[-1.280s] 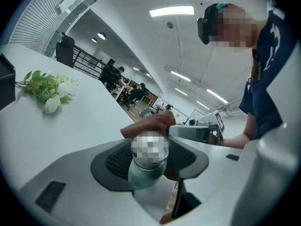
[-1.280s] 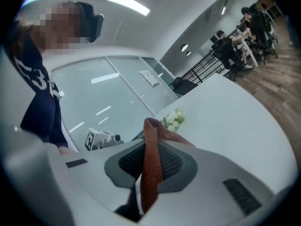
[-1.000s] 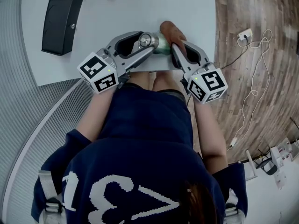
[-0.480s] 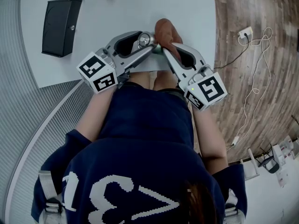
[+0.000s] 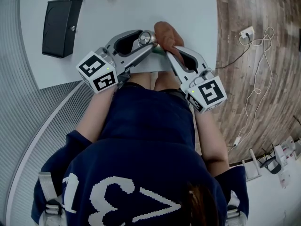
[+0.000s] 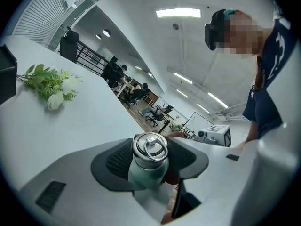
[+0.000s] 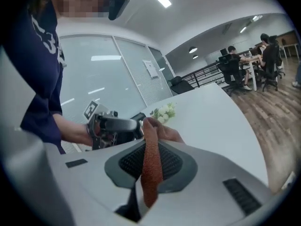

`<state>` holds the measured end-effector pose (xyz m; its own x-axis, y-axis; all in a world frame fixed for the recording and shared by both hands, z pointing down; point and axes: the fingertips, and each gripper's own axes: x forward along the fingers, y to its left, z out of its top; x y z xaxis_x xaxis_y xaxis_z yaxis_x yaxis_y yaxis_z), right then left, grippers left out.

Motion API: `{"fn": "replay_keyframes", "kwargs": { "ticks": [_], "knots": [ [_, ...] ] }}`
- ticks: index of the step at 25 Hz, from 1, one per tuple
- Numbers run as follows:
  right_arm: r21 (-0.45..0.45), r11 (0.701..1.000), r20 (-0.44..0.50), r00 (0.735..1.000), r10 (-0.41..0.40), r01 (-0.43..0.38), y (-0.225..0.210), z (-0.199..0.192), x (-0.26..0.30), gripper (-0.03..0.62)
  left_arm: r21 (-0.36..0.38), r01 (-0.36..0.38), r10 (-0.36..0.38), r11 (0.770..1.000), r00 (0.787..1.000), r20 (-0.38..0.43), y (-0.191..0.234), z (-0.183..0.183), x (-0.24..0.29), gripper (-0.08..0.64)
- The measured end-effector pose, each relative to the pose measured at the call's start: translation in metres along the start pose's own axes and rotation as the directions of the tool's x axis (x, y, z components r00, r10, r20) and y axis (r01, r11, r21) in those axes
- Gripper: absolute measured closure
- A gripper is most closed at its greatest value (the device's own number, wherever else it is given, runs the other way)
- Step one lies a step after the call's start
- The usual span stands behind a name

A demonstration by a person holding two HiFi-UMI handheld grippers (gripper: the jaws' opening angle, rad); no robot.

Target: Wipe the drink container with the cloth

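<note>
Since a moment ago, the right gripper (image 5: 170, 48) has swung a little toward the left one, and the brown cloth (image 5: 165, 33) has come closer to the bottle's top. Both of the person's arms reach forward from the body, bent at the elbows. The two grippers point in at each other, making a V over the near edge of the white table (image 5: 141, 8). The left gripper (image 5: 148, 41) has its jaws wide, pressed on both sides of the green drink bottle (image 6: 149, 160). The bottle's silver lid with a ring faces back along that gripper. The right gripper's jaws are nearly together, pinching the cloth, which bunches up just beside the bottle. Farther off on the table sit a black box (image 5: 61, 26) and some white flowers (image 6: 49, 86).
</note>
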<state>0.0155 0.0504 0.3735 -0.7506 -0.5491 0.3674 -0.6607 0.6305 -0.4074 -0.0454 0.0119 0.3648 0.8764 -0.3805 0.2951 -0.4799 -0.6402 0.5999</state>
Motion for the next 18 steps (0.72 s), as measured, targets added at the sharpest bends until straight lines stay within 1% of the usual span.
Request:
{"fn": "replay_keyframes", "kwargs": {
  "ticks": [3, 5, 7, 9, 11, 14, 16, 18],
  "knots": [
    [-0.061, 0.996, -0.091, 0.993, -0.069, 0.064, -0.016, -0.024, -0.010, 0.535, 0.006, 0.011, -0.011, 1.000, 1.000, -0.005, -0.003, 0.002, 0.000, 0.319],
    [-0.074, 0.993, -0.137, 0.985, -0.102, 0.093, -0.024, -0.039, -0.014, 0.535, 0.009, 0.013, -0.013, 1.000, 1.000, -0.008, -0.004, 0.003, -0.001, 0.319],
    [-0.083, 0.991, -0.162, 0.980, -0.118, 0.106, -0.030, -0.047, -0.016, 0.535, 0.007, 0.014, -0.014, 1.000, 1.000, -0.012, -0.004, 0.003, 0.000, 0.319],
    [-0.103, 0.990, -0.165, 0.980, -0.112, 0.096, -0.026, -0.044, -0.016, 0.535, -0.001, 0.014, -0.014, 1.000, 1.000, -0.014, -0.003, 0.003, 0.001, 0.319],
    [-0.125, 0.990, -0.141, 0.987, -0.083, 0.066, -0.015, -0.031, -0.013, 0.535, -0.016, 0.009, -0.009, 1.000, 1.000, -0.011, -0.002, 0.003, 0.002, 0.319],
    [-0.132, 0.991, -0.065, 0.998, -0.018, 0.010, 0.009, -0.005, -0.003, 0.535, -0.039, 0.002, -0.002, 0.999, 1.000, -0.005, 0.001, 0.002, 0.001, 0.319],
    [-0.088, 0.995, -0.003, 0.999, 0.043, -0.043, 0.023, 0.014, 0.005, 0.535, -0.041, 0.001, -0.001, 0.999, 1.000, -0.008, 0.001, 0.002, 0.000, 0.321],
    [-0.039, 0.994, 0.065, 0.993, 0.102, -0.099, 0.030, 0.030, 0.013, 0.535, -0.034, -0.001, 0.000, 0.999, 1.000, -0.008, 0.001, 0.003, 0.000, 0.319]
  ]
}}
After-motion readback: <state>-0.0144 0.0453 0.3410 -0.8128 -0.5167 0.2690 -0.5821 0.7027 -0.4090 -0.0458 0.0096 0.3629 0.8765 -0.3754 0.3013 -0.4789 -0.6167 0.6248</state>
